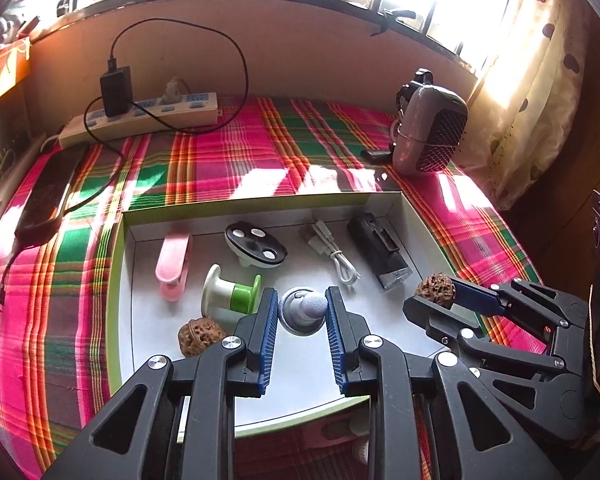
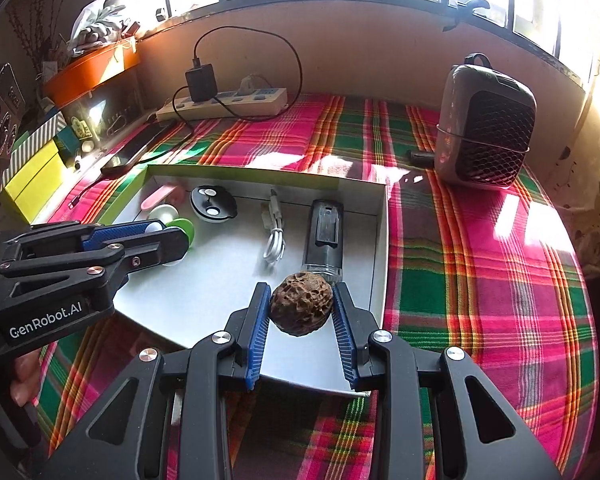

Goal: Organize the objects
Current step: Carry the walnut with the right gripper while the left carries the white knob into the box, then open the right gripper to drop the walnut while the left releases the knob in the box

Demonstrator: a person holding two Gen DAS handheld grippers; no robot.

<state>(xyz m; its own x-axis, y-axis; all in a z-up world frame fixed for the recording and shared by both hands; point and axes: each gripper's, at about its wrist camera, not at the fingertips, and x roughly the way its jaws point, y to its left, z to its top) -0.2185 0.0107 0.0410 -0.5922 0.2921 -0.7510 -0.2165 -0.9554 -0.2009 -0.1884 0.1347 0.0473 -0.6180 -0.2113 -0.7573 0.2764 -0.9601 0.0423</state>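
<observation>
Both your grippers hold something over the tray (image 2: pixel 382 240).
Your right gripper (image 2: pixel 301 308) has its jaws clamped on a walnut (image 2: pixel 301 307); your left gripper (image 1: pixel 302 310) pinches a small grey mic (image 1: pixel 302 308).

The right claw (image 2: pixel 301 308) is gripping a wrinkly brown walnut (image 2: pixel 301 309) just over the near edge of the white tray (image 2: pixel 380 240). The left claw (image 2: pixel 156 236) is poking in from the side, hanging above the green-and-white spool (image 2: pixel 180 226). A white cable (image 2: pixel 275 236) and a black gadget (image 2: pixel 324 236) are sitting inside.
</observation>
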